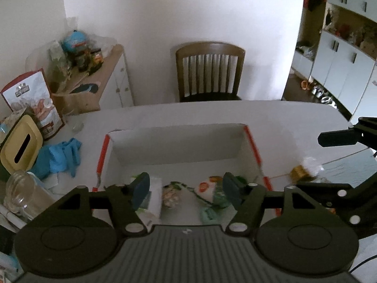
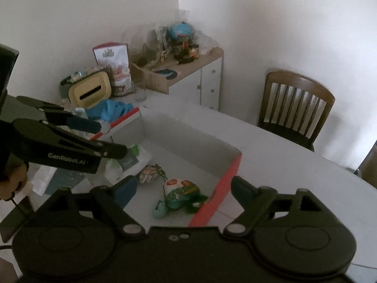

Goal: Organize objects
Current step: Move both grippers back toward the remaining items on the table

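A white cardboard box [image 1: 179, 146] with red edges lies open on the white table. Inside it are a white packet [image 1: 154, 198], a small patterned pouch [image 1: 170, 195], a green and white snack bag [image 1: 216, 193] and a mint-green item [image 1: 208, 213]. My left gripper [image 1: 186, 186] hovers open over the box's near side, with nothing between its pads. My right gripper [image 2: 185, 187] is open and empty above the box's red side [image 2: 219, 188], and the snack bag [image 2: 181, 192] lies below it. A gold-wrapped object [image 1: 300, 173] sits on the table just right of the box.
Left of the box lie blue gloves [image 1: 61, 158], a yellow tissue box [image 1: 21, 148], a glass jar [image 1: 20, 193] and a tall printed bag [image 1: 33, 99]. A cluttered sideboard [image 2: 200, 75] stands in the corner. A wooden chair [image 1: 209, 70] is behind the table. A hand [image 2: 11, 179] holds the left gripper.
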The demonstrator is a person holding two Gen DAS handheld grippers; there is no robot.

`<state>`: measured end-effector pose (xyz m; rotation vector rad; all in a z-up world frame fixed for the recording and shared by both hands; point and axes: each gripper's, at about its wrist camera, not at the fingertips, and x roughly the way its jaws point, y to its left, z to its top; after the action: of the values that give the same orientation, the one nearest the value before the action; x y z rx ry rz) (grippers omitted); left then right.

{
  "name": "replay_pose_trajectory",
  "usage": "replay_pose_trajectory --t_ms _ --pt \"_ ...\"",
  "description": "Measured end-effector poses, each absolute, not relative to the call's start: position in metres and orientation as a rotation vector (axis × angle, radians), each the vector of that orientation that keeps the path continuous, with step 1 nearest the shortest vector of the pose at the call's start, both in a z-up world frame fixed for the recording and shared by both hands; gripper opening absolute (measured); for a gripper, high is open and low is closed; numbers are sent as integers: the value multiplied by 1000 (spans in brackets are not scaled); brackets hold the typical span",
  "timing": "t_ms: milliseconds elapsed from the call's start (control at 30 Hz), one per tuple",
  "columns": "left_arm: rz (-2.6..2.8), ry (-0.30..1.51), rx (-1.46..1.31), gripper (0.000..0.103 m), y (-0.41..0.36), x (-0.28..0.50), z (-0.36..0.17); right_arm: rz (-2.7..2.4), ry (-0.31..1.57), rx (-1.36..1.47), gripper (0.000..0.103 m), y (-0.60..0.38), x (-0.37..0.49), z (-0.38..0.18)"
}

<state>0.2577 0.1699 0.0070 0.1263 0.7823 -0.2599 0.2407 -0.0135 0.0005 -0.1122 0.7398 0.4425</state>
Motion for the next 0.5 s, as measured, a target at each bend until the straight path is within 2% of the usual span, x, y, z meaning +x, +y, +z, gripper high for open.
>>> replay_pose_trajectory --t_ms 200,500 --pt "-286 760 118 77 145 233 13 451 695 -79 102 -50 208 10" --pt "-327 701 104 83 103 202 14 413 667 -31 102 -111 174 12"
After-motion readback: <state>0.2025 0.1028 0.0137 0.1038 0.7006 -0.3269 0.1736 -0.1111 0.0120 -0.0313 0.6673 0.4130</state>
